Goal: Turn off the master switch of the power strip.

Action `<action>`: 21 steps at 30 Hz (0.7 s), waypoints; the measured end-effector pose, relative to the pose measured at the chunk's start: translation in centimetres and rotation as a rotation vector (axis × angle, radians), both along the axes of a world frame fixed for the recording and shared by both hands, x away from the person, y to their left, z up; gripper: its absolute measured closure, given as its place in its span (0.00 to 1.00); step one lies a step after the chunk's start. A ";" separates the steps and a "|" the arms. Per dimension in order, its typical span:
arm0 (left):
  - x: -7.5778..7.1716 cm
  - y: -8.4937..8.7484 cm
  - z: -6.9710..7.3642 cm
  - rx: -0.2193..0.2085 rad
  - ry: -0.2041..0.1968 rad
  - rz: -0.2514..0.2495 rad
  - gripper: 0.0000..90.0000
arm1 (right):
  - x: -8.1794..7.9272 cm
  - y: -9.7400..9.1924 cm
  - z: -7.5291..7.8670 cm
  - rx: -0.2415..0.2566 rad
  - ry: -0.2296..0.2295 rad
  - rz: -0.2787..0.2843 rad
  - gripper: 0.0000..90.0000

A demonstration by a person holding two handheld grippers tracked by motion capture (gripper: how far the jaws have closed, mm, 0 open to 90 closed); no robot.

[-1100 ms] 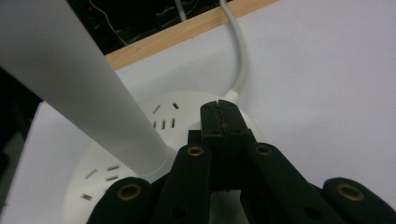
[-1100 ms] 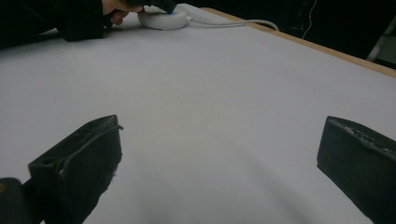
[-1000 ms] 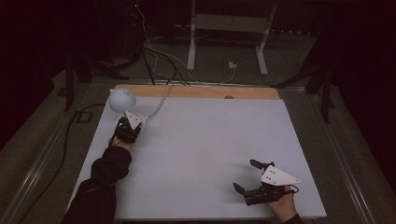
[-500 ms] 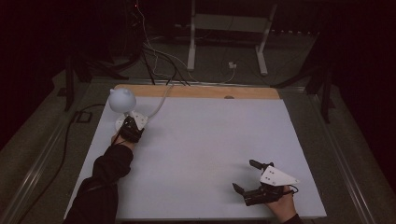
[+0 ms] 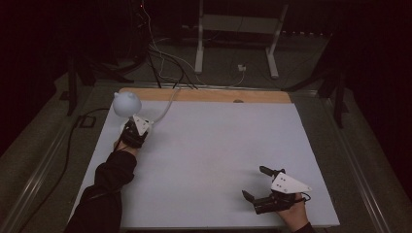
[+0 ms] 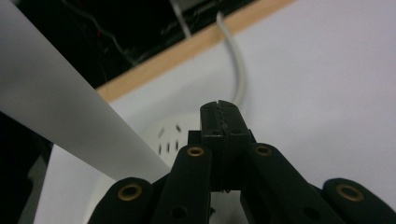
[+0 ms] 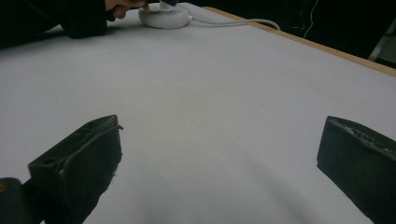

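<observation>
Each black gripper, the left gripper (image 5: pixel 127 127) and the right gripper (image 5: pixel 254 183), carries a pale three-cornered plate on top, the left one's linked arms show brass-ringed screw holes and ridged tips, and the left arm wears a dark, probably black, sleeve (image 5: pixel 111 180).

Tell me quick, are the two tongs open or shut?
Left tongs: shut, nothing between them, over the lamp base.
Right tongs: open, empty.
</observation>
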State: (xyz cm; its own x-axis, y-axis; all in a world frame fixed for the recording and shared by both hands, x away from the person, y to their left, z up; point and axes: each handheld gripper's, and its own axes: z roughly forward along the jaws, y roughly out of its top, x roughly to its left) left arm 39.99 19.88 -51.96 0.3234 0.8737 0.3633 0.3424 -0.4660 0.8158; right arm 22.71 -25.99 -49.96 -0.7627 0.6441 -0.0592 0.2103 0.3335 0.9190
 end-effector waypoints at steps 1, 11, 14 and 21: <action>-0.1 0.0 0.2 -0.011 -0.014 0.003 1.00 | 0.0 0.0 0.0 0.000 0.000 0.000 0.00; 0.4 0.5 -0.6 -0.046 0.071 0.003 1.00 | -0.1 -0.1 0.1 -0.005 -0.007 -0.003 0.00; 0.5 0.5 -0.6 -0.042 0.079 0.002 1.00 | 0.0 -0.1 0.1 -0.004 -0.007 -0.004 0.00; 0.7 0.5 -0.6 -0.005 0.098 0.015 1.00 | -0.1 0.0 0.0 -0.008 -0.006 -0.003 0.00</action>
State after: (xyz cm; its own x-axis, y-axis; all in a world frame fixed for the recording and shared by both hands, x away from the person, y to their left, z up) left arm 40.65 20.37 -52.56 0.3436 0.8805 0.3267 0.4275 -0.4564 0.7804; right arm 22.63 -26.00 -49.91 -0.7603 0.6459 -0.0694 0.2057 0.3406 0.9174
